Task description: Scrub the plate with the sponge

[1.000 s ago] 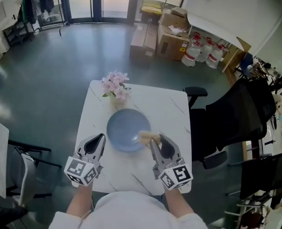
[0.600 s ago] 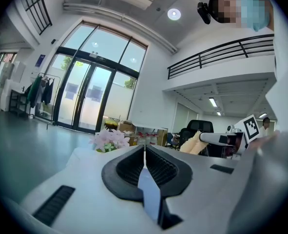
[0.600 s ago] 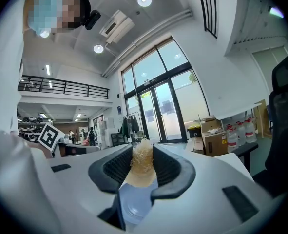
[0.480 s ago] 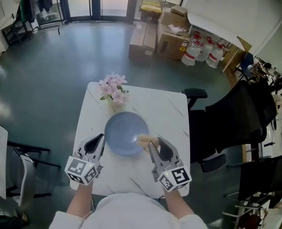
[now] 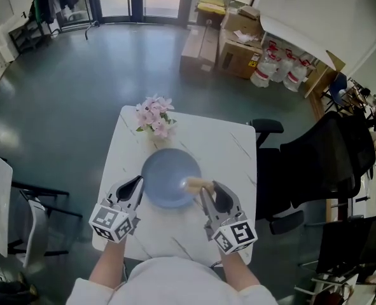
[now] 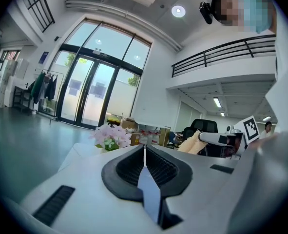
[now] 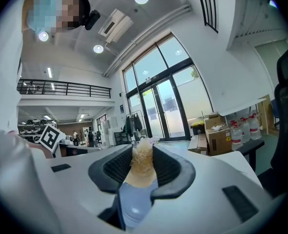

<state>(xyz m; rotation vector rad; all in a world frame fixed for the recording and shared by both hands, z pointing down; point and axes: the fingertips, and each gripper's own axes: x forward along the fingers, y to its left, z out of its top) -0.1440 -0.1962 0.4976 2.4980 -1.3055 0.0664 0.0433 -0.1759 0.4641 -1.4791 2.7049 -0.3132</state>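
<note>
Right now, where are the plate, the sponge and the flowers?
plate [image 5: 163,175]: head view, bare blue middle.
sponge [image 5: 196,184]: head view, tan end over the plate's edge.
flowers [image 5: 154,115]: head view, pink blossoms.

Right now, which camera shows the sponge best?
The right gripper view: the sponge fills the gap between the right tongs, close up. The head view shows only a small tan patch at the plate edge; the left gripper view, a distant side glimpse.
</note>
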